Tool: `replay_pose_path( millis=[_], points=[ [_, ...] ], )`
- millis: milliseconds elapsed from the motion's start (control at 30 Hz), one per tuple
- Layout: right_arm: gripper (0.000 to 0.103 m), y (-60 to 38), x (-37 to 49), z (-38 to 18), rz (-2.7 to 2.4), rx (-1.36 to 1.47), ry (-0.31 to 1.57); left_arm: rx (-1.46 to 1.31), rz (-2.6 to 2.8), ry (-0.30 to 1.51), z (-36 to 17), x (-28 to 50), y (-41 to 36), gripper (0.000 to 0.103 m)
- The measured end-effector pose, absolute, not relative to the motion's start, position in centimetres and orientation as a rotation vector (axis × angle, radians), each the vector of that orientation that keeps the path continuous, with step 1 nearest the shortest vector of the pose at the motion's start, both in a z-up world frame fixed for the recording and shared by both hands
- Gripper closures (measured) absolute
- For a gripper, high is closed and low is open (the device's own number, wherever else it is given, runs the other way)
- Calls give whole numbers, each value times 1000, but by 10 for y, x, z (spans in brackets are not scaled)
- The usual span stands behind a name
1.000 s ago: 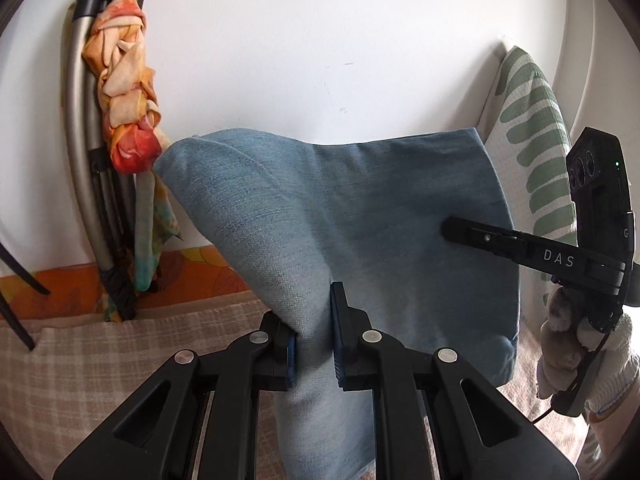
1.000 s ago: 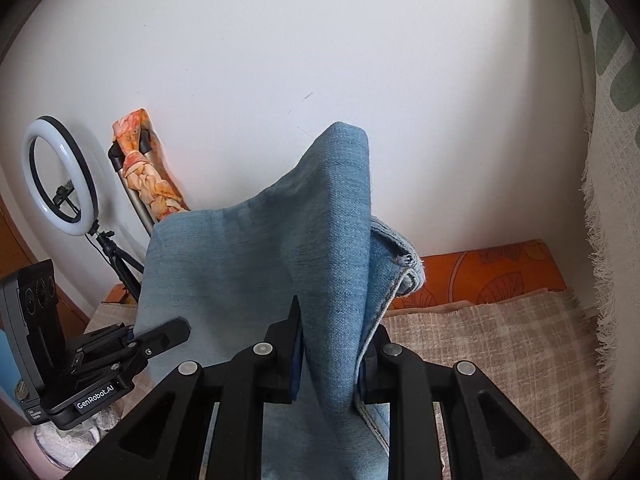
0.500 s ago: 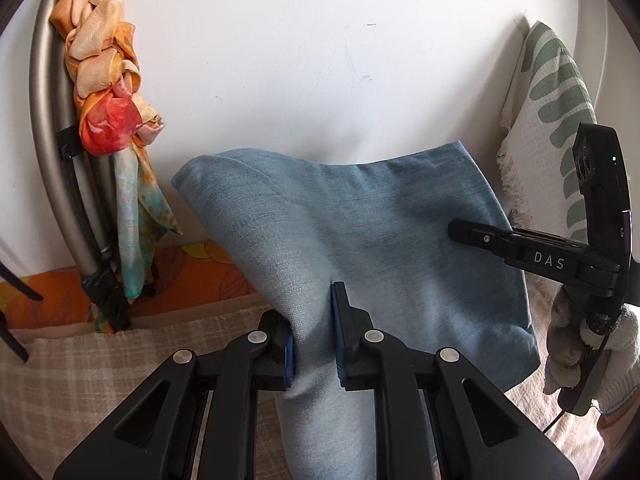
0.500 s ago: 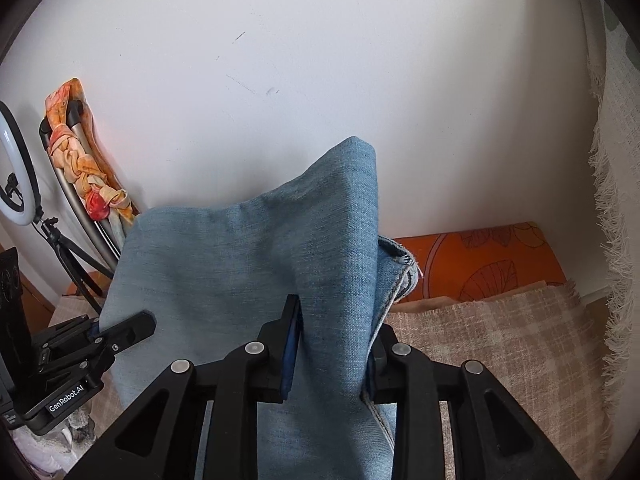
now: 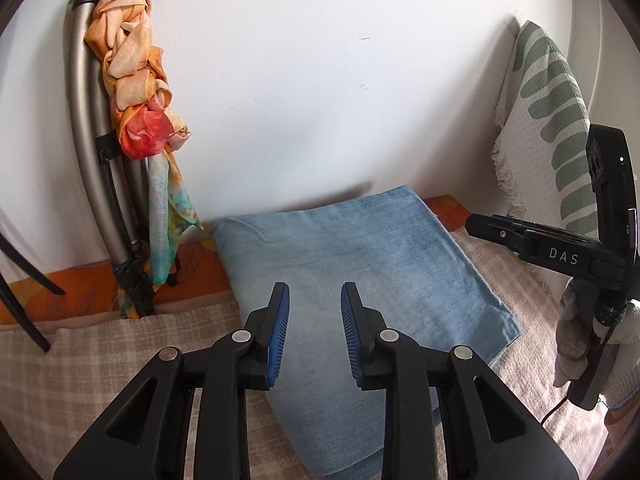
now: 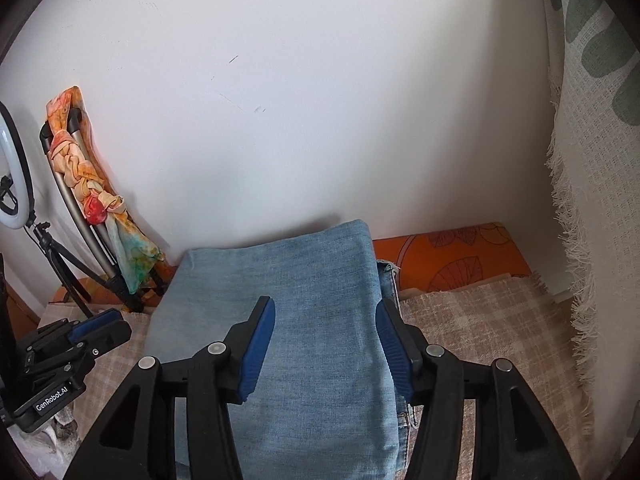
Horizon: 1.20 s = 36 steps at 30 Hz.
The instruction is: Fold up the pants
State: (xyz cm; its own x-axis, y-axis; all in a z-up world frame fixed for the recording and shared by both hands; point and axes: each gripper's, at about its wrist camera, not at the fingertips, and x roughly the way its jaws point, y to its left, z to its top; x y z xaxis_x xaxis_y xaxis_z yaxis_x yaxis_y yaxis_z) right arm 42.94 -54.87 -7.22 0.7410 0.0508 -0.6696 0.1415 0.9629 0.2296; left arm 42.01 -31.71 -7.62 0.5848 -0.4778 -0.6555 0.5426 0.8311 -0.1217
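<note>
The light blue denim pants lie folded flat on the beige checked cloth, their far edge near the white wall. They also show in the right wrist view. My left gripper is open and empty, just above the pants' near left part. My right gripper is open and empty, its jaws astride the pants' right edge. The right gripper shows at the right of the left wrist view, and the left gripper at the left of the right wrist view.
A folded chair frame with an orange scarf leans on the wall at the left. A ring light on a tripod stands further left. A fringed green-patterned throw hangs at the right. An orange sheet lies along the wall.
Both grippers lowered the held pants onto the cloth and opened. The pants now lie flat instead of hanging from the jaws.
</note>
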Motion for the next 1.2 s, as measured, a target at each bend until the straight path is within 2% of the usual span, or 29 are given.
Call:
replay_pose_path(
  millis=[300, 367, 400, 533, 567, 733, 900, 1000, 1133, 1200],
  points=[
    [40, -528, 388, -47, -54, 252, 696, 85, -610, 690, -40, 379, -298, 75],
    [36, -522, 375, -38, -62, 240, 676, 86, -610, 673, -31, 367, -292, 70],
    [34, -519, 369, -33, -63, 236, 666, 86, -610, 664, -28, 361, -294, 63],
    [27, -502, 346, -17, -57, 209, 645, 84, -612, 631, -10, 334, -283, 61],
    [23, -497, 339, -12, -57, 201, 636, 82, -615, 626, -6, 329, -281, 61],
    [13, -477, 305, 7, -65, 176, 589, 71, -623, 594, 11, 296, -266, 46],
    [1, -463, 269, 22, -76, 179, 551, 55, -637, 592, 18, 266, -254, 40],
    [0, -451, 248, 29, -94, 149, 536, 50, -638, 581, 22, 248, -247, 38],
    [0, -437, 222, 36, -98, 127, 528, 45, -624, 558, 26, 223, -234, 29],
    [0, -432, 210, 37, -95, 134, 523, 46, -617, 555, 27, 213, -229, 28]
  ],
)
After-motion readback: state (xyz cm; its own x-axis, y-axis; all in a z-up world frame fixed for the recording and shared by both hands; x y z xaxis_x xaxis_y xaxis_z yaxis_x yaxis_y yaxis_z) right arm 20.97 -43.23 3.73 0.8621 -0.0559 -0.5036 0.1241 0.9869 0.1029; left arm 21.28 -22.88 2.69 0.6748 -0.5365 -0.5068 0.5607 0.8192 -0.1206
